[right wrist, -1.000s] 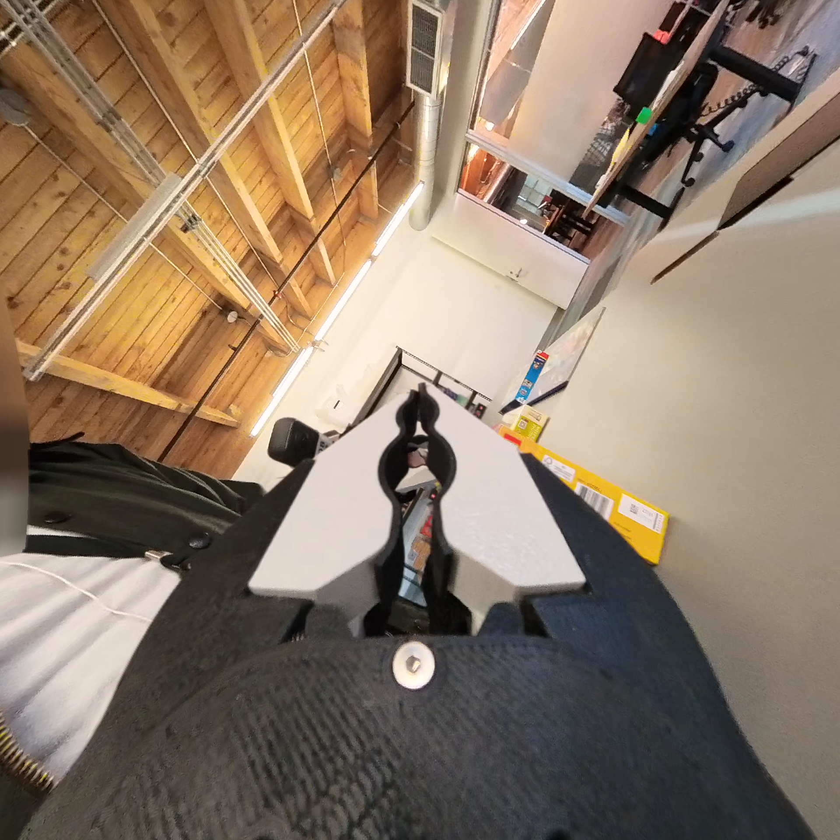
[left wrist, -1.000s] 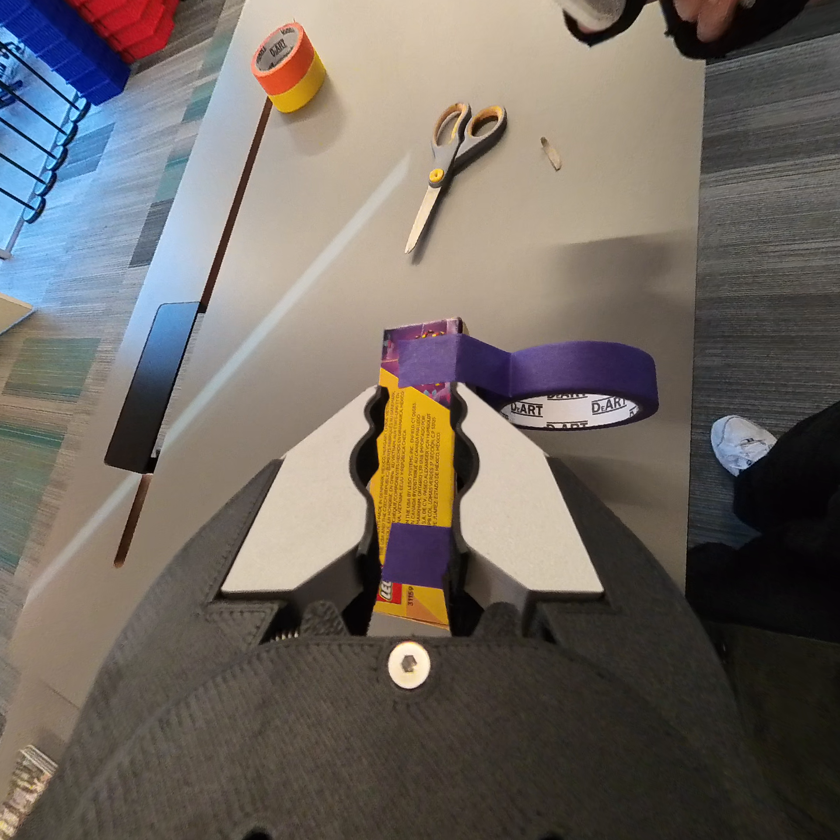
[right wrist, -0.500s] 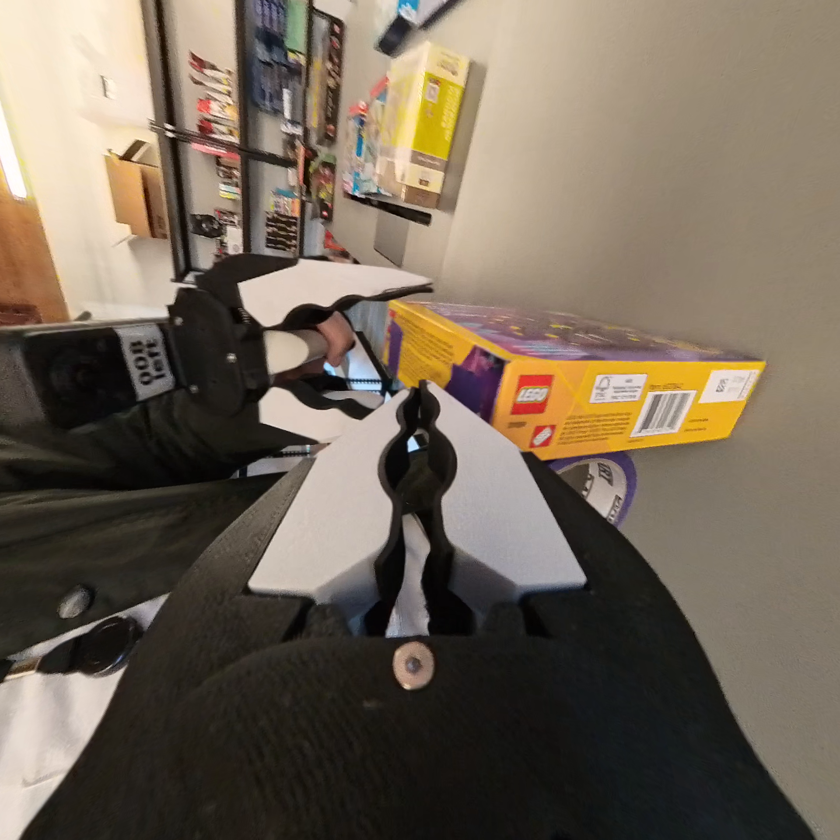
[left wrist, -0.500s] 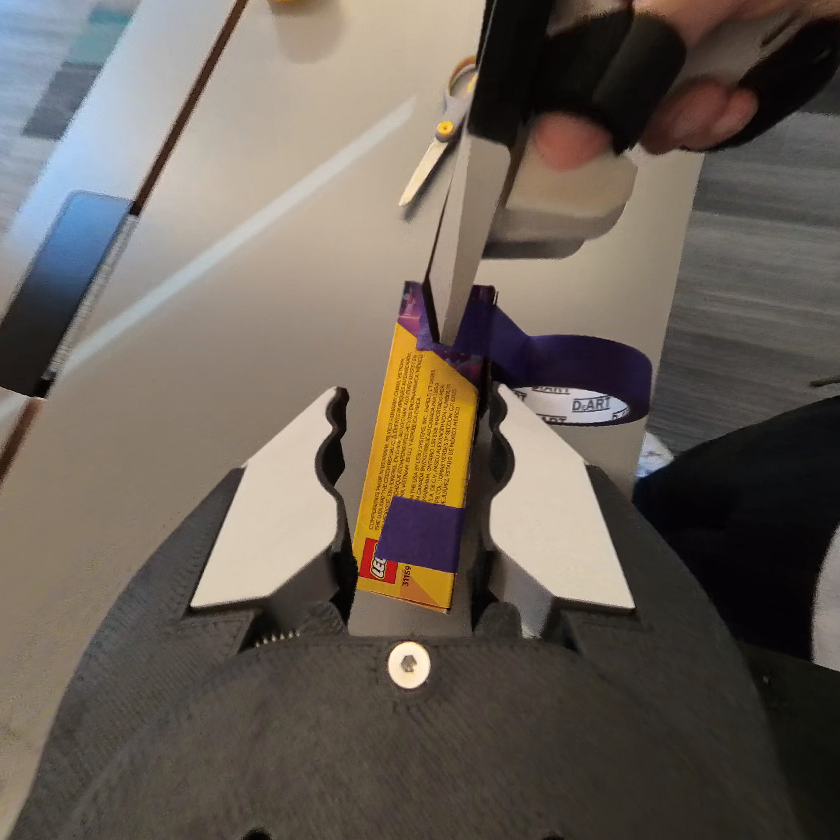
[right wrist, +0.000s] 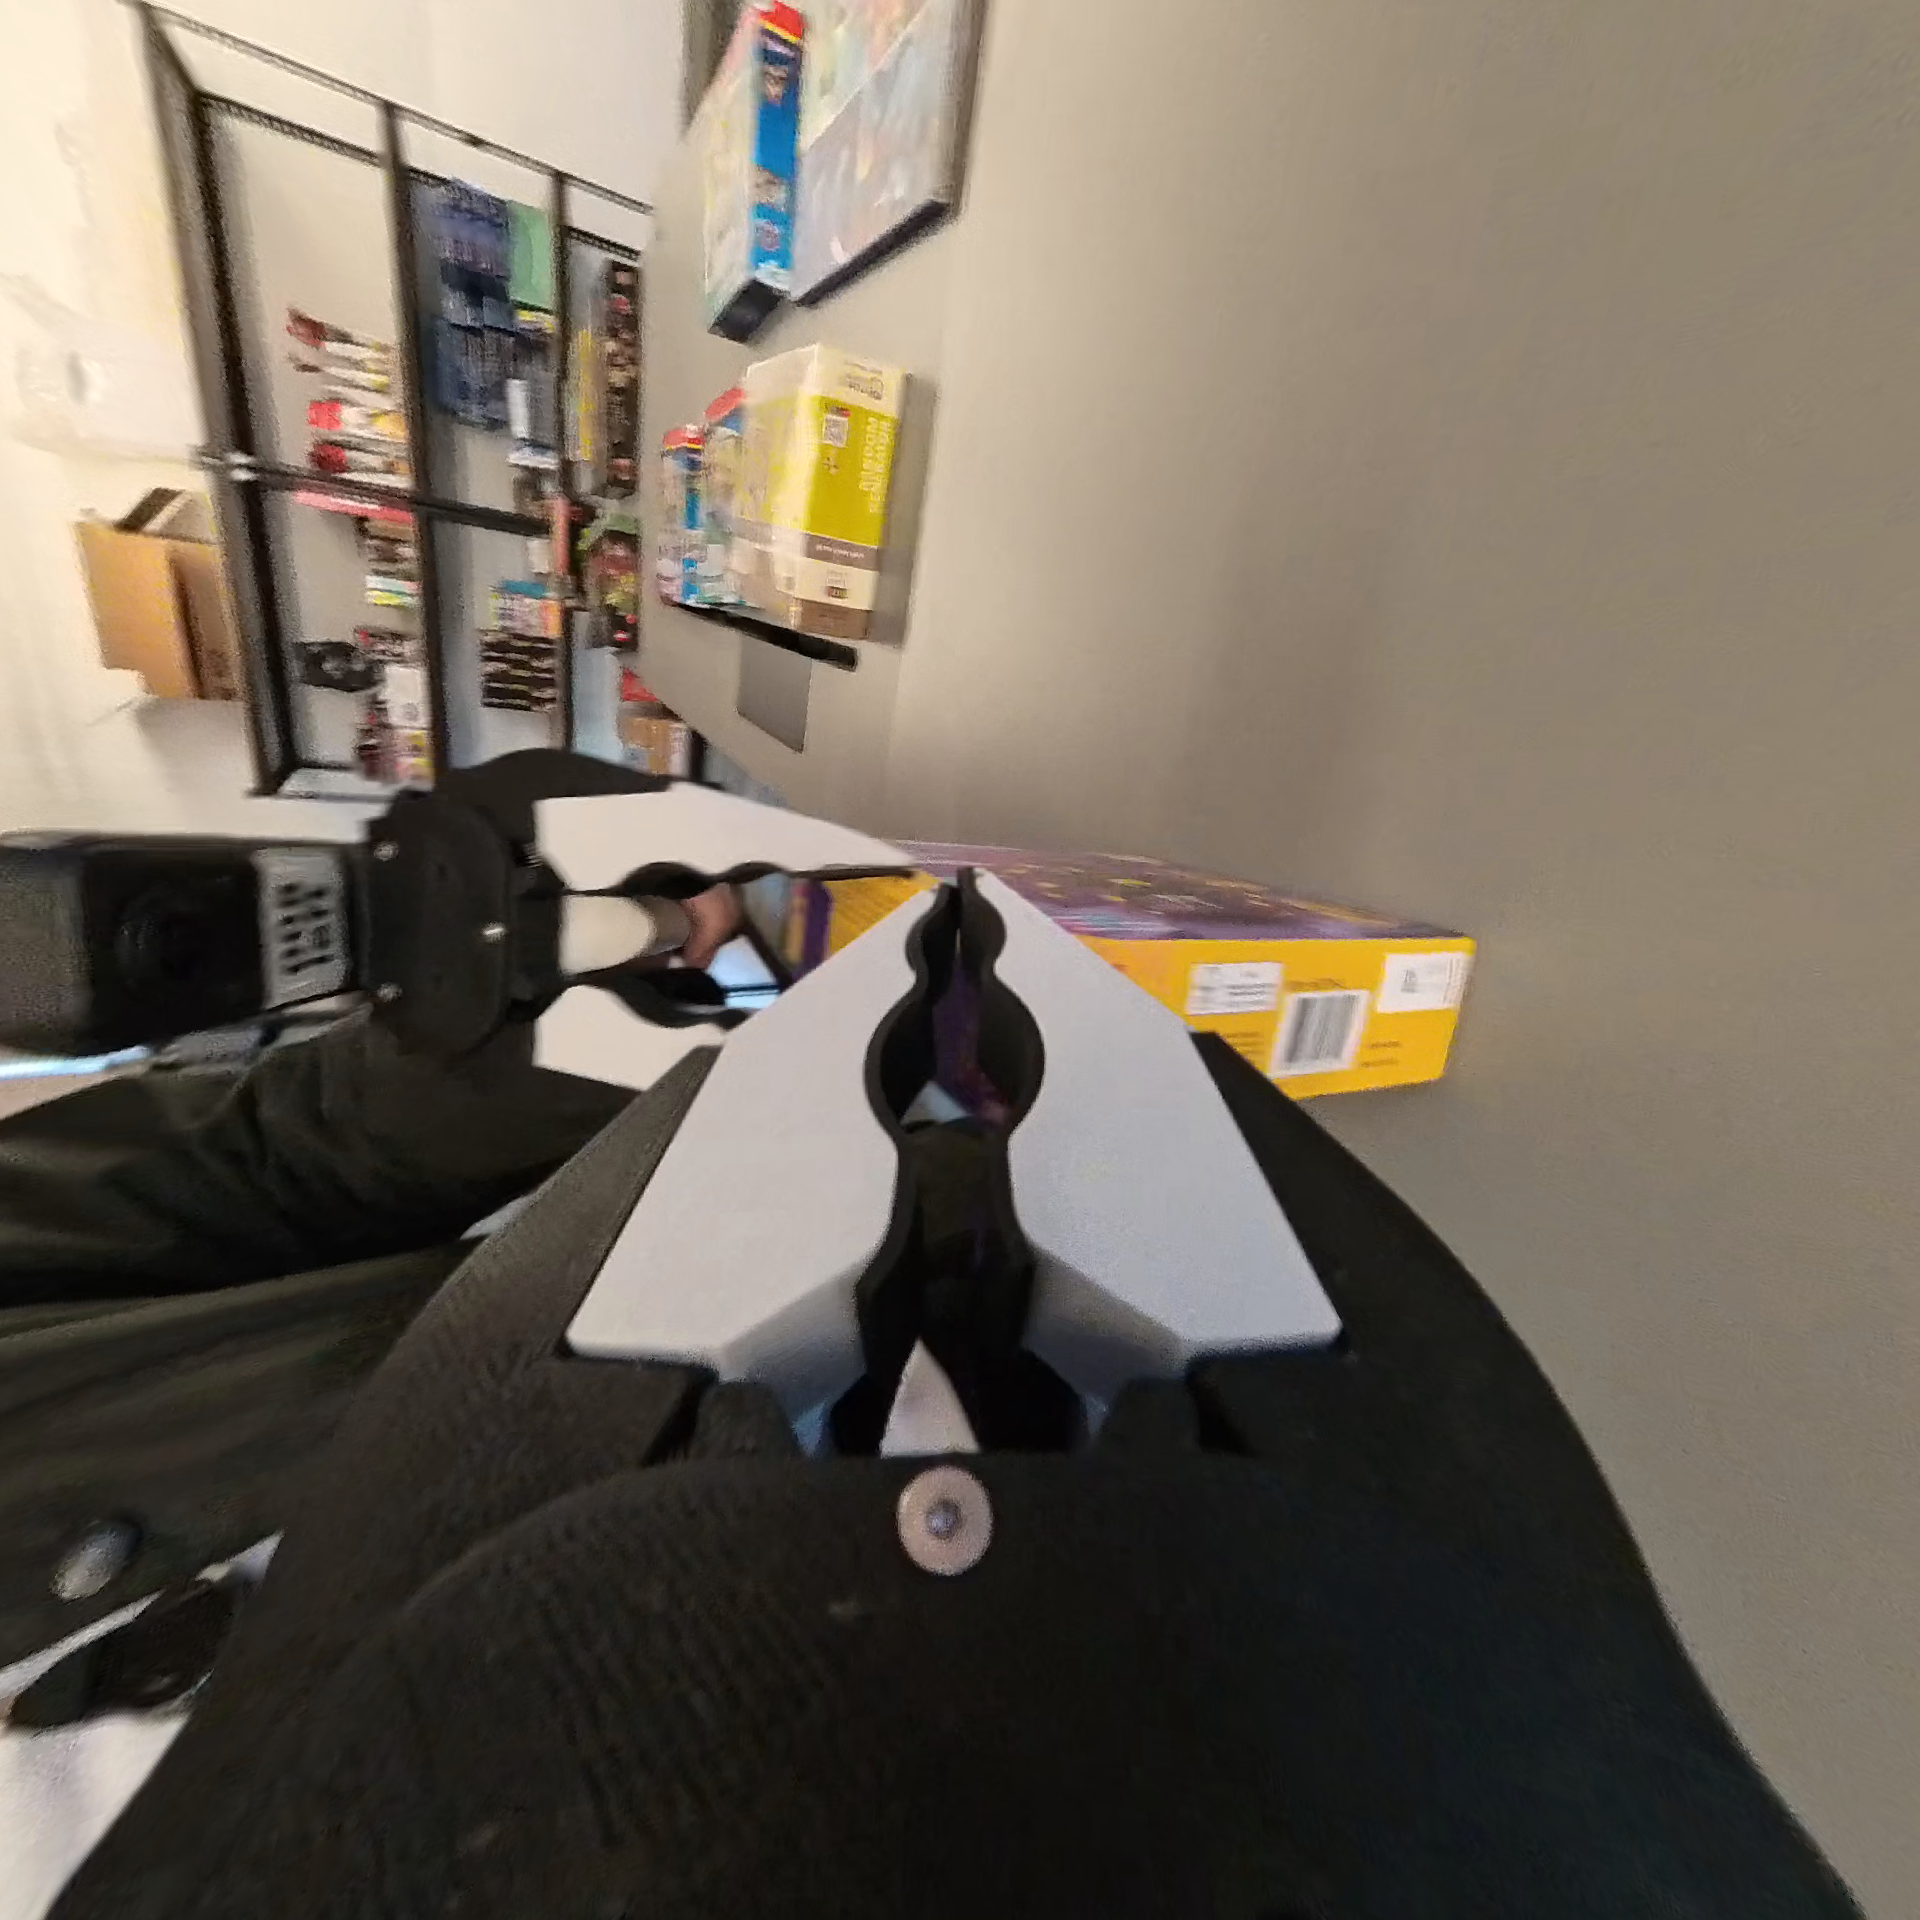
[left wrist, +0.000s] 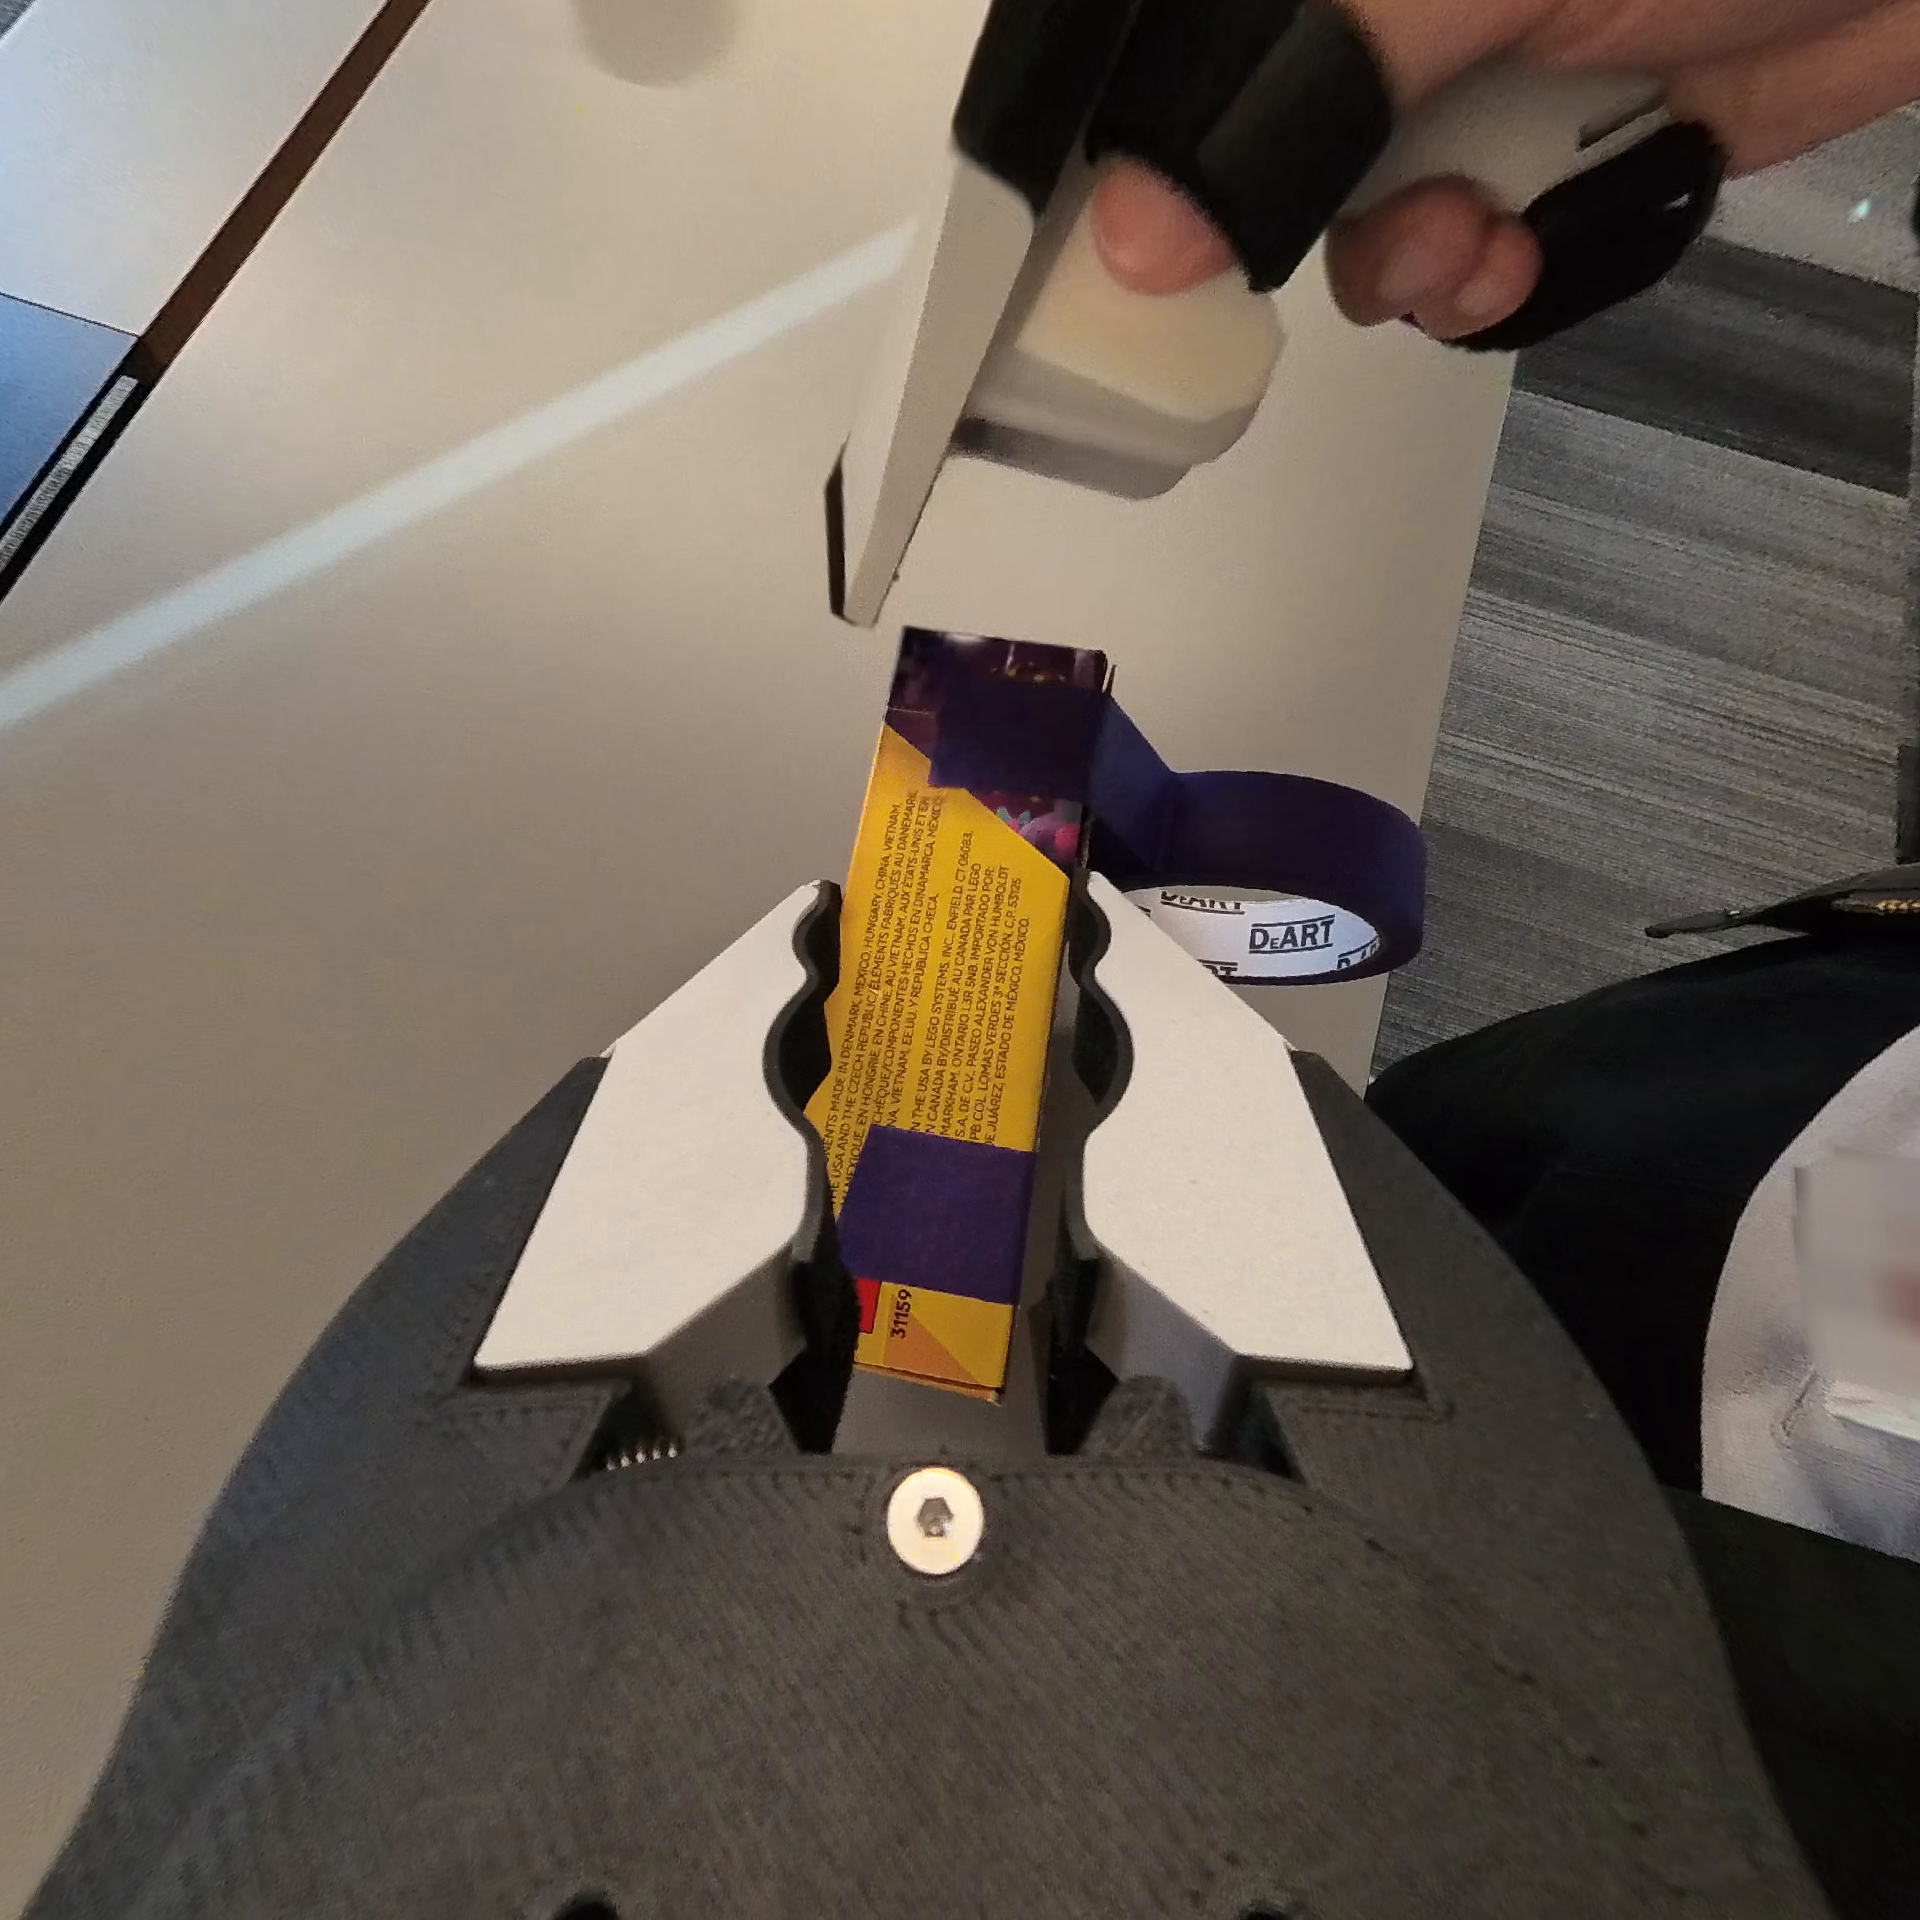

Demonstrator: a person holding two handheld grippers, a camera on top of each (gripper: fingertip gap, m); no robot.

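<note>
A yellow and purple box [left wrist: 956, 987] stands on its narrow edge on the grey table [left wrist: 416, 779]. My left gripper [left wrist: 951, 899] is shut on its near end, one finger against each side. Purple tape strips cross the box's edge [left wrist: 935, 1216]. Another strip [left wrist: 1132, 758] runs from its far top to a purple tape roll [left wrist: 1278, 852] lying to the right. My right gripper [left wrist: 860, 597], held by a hand, is shut and hovers just above the box's far top corner. In the right wrist view, the shut right gripper [right wrist: 966, 883] points at the box [right wrist: 1299, 966], with the left gripper [right wrist: 810, 935] at its end.
The table's right edge drops to grey carpet [left wrist: 1662, 623]. A person's dark clothing [left wrist: 1558, 1164] is close on the right. A dark slab [left wrist: 52, 416] sits at the table's left edge. Several boxes [right wrist: 821, 488] stand at the table's far end, before a wire rack [right wrist: 416, 468]. Across from one pair of fingers to the other is roughly 5 centimetres.
My left jaws opened wide half a second ago and have closed on the box again. My right gripper swung down from facing the ceiling to the box's far top corner.
</note>
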